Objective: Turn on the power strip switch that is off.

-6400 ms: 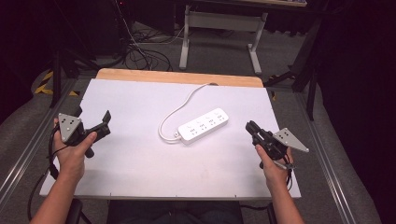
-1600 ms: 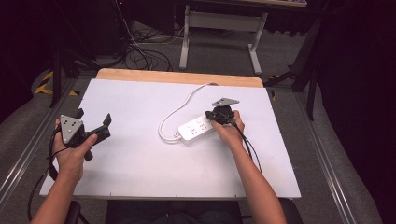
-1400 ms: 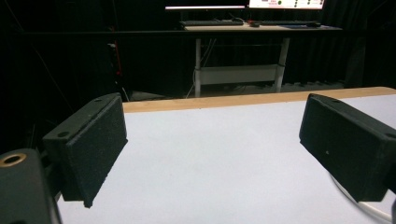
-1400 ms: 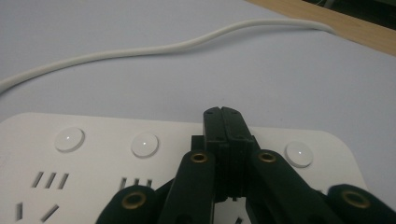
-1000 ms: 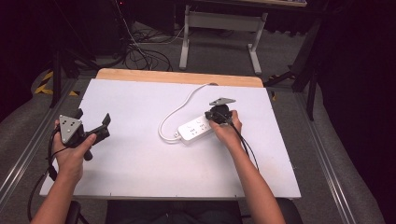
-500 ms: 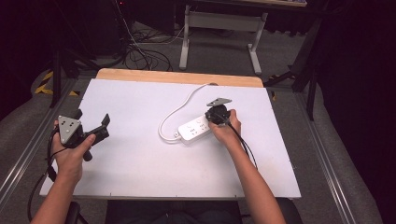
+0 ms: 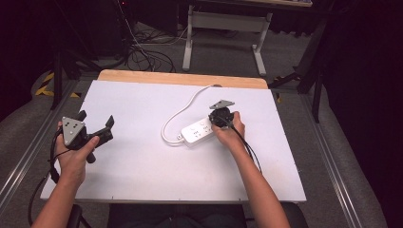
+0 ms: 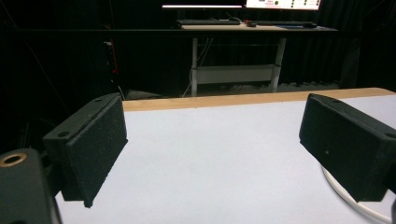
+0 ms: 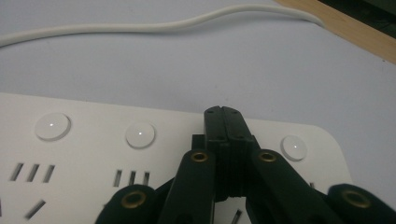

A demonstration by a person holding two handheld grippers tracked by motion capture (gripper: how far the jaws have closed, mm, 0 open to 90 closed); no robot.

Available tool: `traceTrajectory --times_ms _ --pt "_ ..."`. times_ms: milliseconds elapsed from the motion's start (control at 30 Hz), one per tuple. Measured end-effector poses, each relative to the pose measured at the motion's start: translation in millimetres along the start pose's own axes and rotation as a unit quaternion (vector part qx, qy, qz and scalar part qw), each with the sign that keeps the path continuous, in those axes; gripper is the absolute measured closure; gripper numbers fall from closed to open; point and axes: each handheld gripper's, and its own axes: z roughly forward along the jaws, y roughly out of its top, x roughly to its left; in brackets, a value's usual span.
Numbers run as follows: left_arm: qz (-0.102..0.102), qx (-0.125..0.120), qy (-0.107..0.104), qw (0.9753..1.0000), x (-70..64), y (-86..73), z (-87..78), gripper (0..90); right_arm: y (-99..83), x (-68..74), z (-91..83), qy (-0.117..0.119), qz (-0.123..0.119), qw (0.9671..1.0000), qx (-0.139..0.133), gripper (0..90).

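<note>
The right gripper (image 9: 223, 112) has its two black jaws pressed flat together with nothing between them, so that the pair makes one blunt tip, and that tip rests on the top face of the white power strip (image 7: 202, 131) in the row of round switch buttons. In the right gripper view one button (image 9: 293, 147) lies just to one side of the closed fingers (image 9: 233, 130) and another (image 9: 140, 135) just to the other, with a third (image 9: 53, 126) farther out; the gap in the row falls under the tip, which suggests the fingers are shut in order to poke a single switch rather than to grasp anything. Whether the button beneath is actually pushed down cannot be told, since the jaws cover it. The strip's cord (image 9: 163, 24) curves away well beyond the fingertips toward the wooden edge of the table (image 7: 142, 180). In the high view the right hand (image 7: 229, 130) comes down on the strip's near end, a steep hold that fits a downward press. The left gripper (image 7: 95, 132) has its fingers (image 8: 91, 144) spread wide over bare white tabletop, holding nothing and well apart from the strip, probably parked out of the way because the pressing needs only one tool.
</note>
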Motion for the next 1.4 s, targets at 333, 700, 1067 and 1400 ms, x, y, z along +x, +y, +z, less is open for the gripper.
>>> traceTrajectory --times_ms 333,700,1067,1400 --pt "0.0 0.001 -0.002 1.0 -0.5 -0.1 0.7 8.4 -0.9 -0.9 -0.1 0.003 0.007 1.0 -0.003 90.0" --pt "0.0 0.001 -0.004 1.0 -1.1 -1.0 2.3 9.4 -2.1 -4.1 -0.5 0.014 0.018 0.9997 -0.008 90.0" --pt "-0.002 0.003 -0.005 1.0 -1.5 -1.0 3.1 9.3 -1.9 -7.5 -1.5 0.027 0.029 0.9992 -0.009 90.0" --pt "-0.005 0.003 -0.004 1.0 0.4 -0.8 2.3 8.7 -1.2 -8.7 -3.7 0.033 0.032 0.9988 -0.015 90.0"
